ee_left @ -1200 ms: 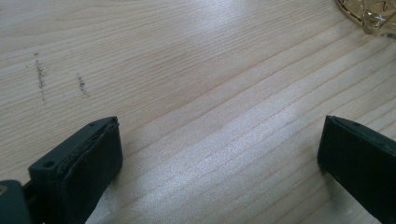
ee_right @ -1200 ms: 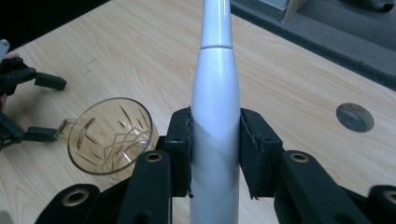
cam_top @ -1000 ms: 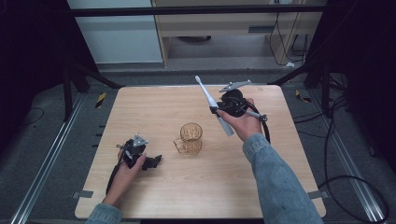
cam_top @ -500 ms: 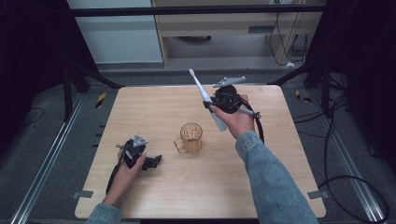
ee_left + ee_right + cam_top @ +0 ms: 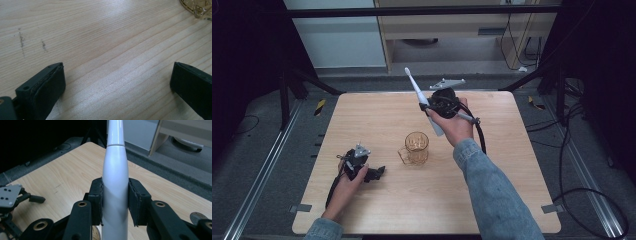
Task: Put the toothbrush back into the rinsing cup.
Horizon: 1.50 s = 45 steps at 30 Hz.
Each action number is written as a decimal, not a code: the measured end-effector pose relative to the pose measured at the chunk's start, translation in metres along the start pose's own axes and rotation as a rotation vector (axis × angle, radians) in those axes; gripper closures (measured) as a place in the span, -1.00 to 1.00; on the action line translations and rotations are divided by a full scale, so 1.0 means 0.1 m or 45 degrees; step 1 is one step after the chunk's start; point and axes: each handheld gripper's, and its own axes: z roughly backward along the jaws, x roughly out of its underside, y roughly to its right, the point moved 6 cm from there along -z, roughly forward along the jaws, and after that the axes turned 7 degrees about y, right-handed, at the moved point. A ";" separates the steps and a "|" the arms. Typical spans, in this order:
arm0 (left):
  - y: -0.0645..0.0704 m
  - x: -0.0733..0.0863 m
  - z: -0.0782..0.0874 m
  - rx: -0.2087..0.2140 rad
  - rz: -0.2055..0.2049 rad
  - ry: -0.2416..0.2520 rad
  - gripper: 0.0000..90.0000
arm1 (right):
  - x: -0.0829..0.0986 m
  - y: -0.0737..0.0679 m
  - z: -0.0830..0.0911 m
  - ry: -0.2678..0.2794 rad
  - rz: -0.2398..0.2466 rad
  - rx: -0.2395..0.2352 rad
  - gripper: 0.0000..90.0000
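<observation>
My right claw [image 5: 115,202] pinched the light, stiff, slippery toothbrush [image 5: 114,182] at its thick handle, the best hold I judged, above the fragile glass mug [image 5: 415,148], while my left claw [image 5: 117,92] lay spread on the counter [image 5: 100,37].

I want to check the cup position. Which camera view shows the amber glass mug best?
The high view: the whole amber glass mug stands upright on the wooden table, handle visible. The left gripper view catches just its edge; the right gripper view shows a hardly recognisable sliver.
</observation>
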 end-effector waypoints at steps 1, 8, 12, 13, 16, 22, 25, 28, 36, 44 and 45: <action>0.00 0.00 0.00 -0.001 -0.001 0.000 -1.00 | -0.01 -0.01 -0.01 0.006 -0.008 0.001 0.48; 0.00 0.00 0.00 0.000 -0.005 -0.001 -1.00 | -0.06 -0.08 -0.09 0.036 -0.015 0.003 0.48; 0.00 0.00 0.00 0.000 -0.004 -0.001 -1.00 | -0.07 -0.11 -0.12 0.048 -0.020 0.002 0.48; 0.00 0.00 0.00 0.000 -0.004 -0.001 -1.00 | -0.07 -0.12 -0.13 0.052 -0.021 0.002 0.48; 0.00 0.00 0.00 0.000 -0.005 -0.001 -1.00 | -0.07 -0.15 -0.15 0.057 -0.018 -0.002 0.48; 0.00 0.00 0.00 0.000 -0.004 -0.001 -1.00 | -0.07 -0.18 -0.19 0.064 -0.022 -0.005 0.48; 0.00 0.00 0.00 0.000 -0.005 -0.001 -1.00 | -0.08 -0.20 -0.20 0.070 -0.025 -0.009 0.48; 0.00 0.00 0.00 0.001 -0.004 -0.001 -1.00 | -0.08 -0.21 -0.21 0.072 -0.033 -0.016 0.48; 0.00 0.00 0.00 0.000 -0.005 -0.001 -1.00 | -0.07 -0.24 -0.22 0.083 -0.037 -0.018 0.48; 0.00 0.00 0.00 0.000 -0.005 -0.001 -1.00 | -0.06 -0.27 -0.24 0.104 -0.039 -0.026 0.48; 0.00 0.00 0.00 0.000 -0.005 -0.001 -1.00 | -0.05 -0.27 -0.24 0.105 -0.041 -0.026 0.48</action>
